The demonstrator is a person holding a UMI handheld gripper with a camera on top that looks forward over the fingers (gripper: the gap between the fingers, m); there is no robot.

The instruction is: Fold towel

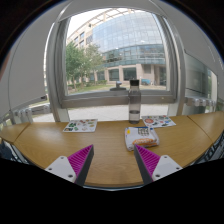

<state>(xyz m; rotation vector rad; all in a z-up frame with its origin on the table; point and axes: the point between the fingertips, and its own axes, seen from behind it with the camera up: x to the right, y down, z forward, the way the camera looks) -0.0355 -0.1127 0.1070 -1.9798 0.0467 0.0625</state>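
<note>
No towel shows in the gripper view. My gripper [112,160] is open, its two magenta-padded fingers [77,160] spread wide above a bare wooden table [100,140], with nothing between them. Just ahead of the right finger lies a small white printed packet or booklet [140,136]. It touches neither finger.
A clear bottle with a dark cap [134,102] stands at the table's far edge. Printed sheets lie flat at the far left [80,126] and far right [158,122]. Beyond the table is a large window [115,50] facing a glass building and trees.
</note>
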